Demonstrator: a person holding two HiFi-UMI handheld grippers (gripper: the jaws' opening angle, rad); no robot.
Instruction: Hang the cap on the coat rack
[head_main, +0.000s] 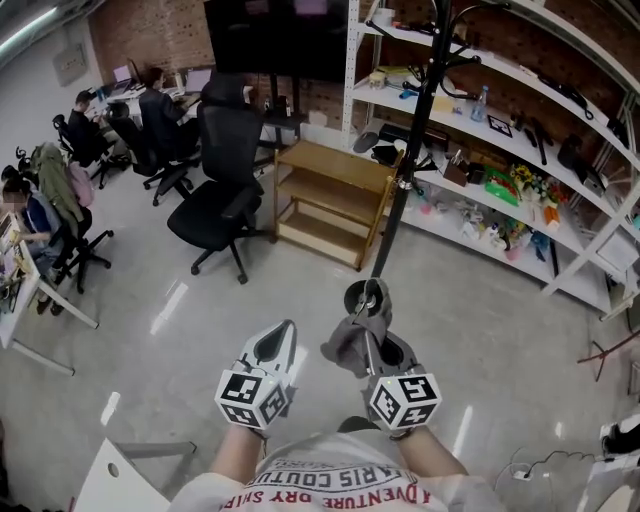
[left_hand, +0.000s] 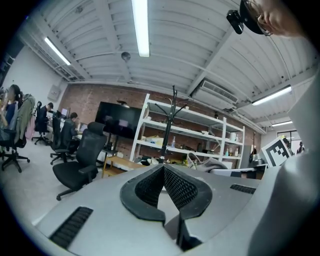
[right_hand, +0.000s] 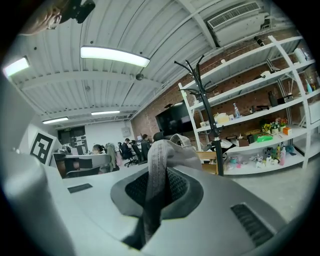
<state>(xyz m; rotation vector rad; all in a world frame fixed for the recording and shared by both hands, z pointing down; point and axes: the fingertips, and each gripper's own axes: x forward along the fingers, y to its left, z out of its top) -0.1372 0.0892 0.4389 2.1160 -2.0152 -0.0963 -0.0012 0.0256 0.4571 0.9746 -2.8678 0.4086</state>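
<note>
We find the right gripper (head_main: 372, 338) clenched on the grey cap (head_main: 343, 348), with a fold of its fabric pinched between the pads. The cap is held low before the person, well below the hooks of the coat rack (head_main: 408, 160), which stands ahead beside the shelving (head_main: 520, 130). The left gripper (head_main: 284, 336) is closed, its 2 jaws meeting on nothing.

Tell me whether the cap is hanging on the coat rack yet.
Not hung. The cap is pinched in the right gripper, whose jaws are shut on it, and the coat rack stands apart, farther ahead.
</note>
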